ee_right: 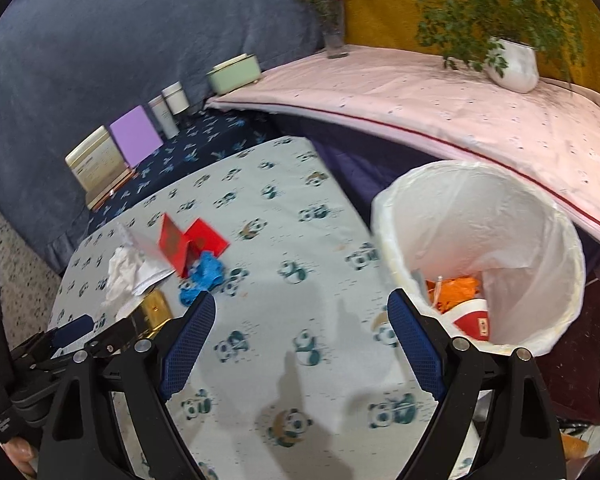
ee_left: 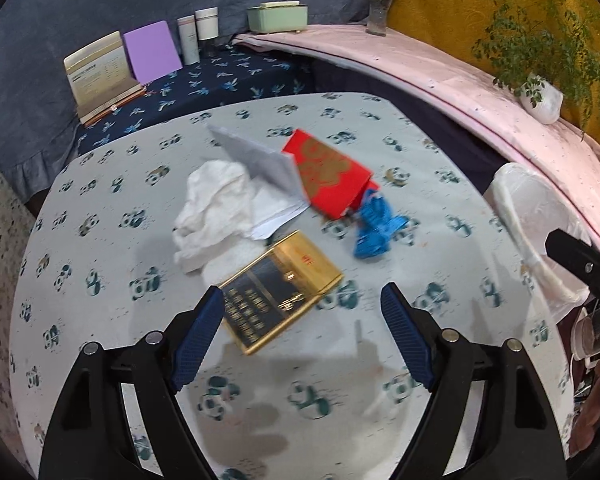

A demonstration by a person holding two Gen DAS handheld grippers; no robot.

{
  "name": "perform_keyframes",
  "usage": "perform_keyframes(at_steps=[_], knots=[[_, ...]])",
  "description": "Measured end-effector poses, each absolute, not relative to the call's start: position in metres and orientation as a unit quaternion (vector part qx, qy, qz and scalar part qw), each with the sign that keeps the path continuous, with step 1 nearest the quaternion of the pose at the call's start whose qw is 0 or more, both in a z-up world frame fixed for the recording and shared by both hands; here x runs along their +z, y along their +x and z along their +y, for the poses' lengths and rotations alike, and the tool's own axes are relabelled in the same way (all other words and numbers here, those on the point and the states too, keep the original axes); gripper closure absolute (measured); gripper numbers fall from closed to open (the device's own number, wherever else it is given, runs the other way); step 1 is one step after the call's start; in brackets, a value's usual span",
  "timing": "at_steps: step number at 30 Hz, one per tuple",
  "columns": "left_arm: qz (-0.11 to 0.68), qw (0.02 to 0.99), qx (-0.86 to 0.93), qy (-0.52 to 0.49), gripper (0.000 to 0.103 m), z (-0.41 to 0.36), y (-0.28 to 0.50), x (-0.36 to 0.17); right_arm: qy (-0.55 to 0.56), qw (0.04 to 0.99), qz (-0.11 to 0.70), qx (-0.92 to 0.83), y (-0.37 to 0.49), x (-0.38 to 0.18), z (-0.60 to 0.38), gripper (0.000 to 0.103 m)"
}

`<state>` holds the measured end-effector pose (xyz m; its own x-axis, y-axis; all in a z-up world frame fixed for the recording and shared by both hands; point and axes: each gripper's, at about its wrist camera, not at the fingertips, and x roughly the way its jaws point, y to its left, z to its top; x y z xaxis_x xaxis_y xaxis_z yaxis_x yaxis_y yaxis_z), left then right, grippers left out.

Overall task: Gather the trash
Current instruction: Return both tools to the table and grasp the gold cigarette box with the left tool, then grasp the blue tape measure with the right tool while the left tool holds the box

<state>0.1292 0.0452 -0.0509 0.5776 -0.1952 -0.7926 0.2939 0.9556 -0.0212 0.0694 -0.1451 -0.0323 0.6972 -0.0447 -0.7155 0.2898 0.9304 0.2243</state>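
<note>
The left tongs (ee_left: 302,306) stand wide apart with nothing gripped, hanging over the panda-print tabletop (ee_left: 112,280); the near corner of a gold box (ee_left: 282,292) lies between their blue pads, though no pad touches it. The right tongs (ee_right: 300,314) are likewise spread wide and empty above bare cloth. Just past the gold box sits the rest of the trash: a crumpled white tissue (ee_left: 210,210) touching a sheet of white paper (ee_left: 276,212), a grey card (ee_left: 256,160) leaning over them, a red packet (ee_left: 328,172) beside it, and a blue crumpled piece (ee_left: 376,224) against the packet's lower end, blurred enough that it may be a wrapper or a glove. At the tabletop's right edge stands a white-lined bin (ee_right: 540,216), holding orange scraps (ee_right: 458,286) and a red-and-white cup (ee_right: 474,320). Farther back, a purple board (ee_left: 152,52), a green box (ee_left: 278,16) and a potted plant (ee_right: 514,62).
</note>
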Motion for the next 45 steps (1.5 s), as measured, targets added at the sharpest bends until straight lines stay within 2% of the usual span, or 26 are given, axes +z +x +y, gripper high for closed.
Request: perform_keyframes(at_steps=[2, 11, 25, 30, 32, 38, 45], knots=[[0.44, 0.886, -0.134, 0.059, 0.019, 0.054, 0.129, -0.056, 0.158, 0.906, 0.384, -0.083, 0.074, -0.035, -0.134, 0.019], [0.45, 0.878, -0.136, 0.086, 0.015, 0.077, 0.136, -0.083, 0.14, 0.901, 0.406, -0.055, 0.098, -0.047, -0.096, 0.019], [0.452, 0.852, -0.226, 0.137, 0.015, 0.063, 0.165, -0.113, 0.125, 0.889, 0.439, -0.047, 0.132, -0.072, -0.079, 0.018], [0.462, 0.846, -0.246, 0.105, 0.022, 0.061, 0.167, -0.112, 0.129, 0.886, 0.442, -0.05, 0.14, -0.077, -0.081, 0.018], [0.461, 0.845, -0.255, 0.094, 0.033, 0.061, 0.163, -0.11, 0.129, 0.885, 0.444, -0.049, 0.142, -0.078, -0.081, 0.018], [0.476, 0.84, -0.254, 0.052, 0.036, 0.057, 0.146, -0.105, 0.13, 0.884, 0.446, -0.046, 0.147, -0.08, -0.078, 0.018], [0.486, 0.857, -0.173, 0.014, 0.038, 0.07, 0.135, -0.1, 0.128, 0.883, 0.45, -0.036, 0.157, -0.085, -0.073, 0.019]])
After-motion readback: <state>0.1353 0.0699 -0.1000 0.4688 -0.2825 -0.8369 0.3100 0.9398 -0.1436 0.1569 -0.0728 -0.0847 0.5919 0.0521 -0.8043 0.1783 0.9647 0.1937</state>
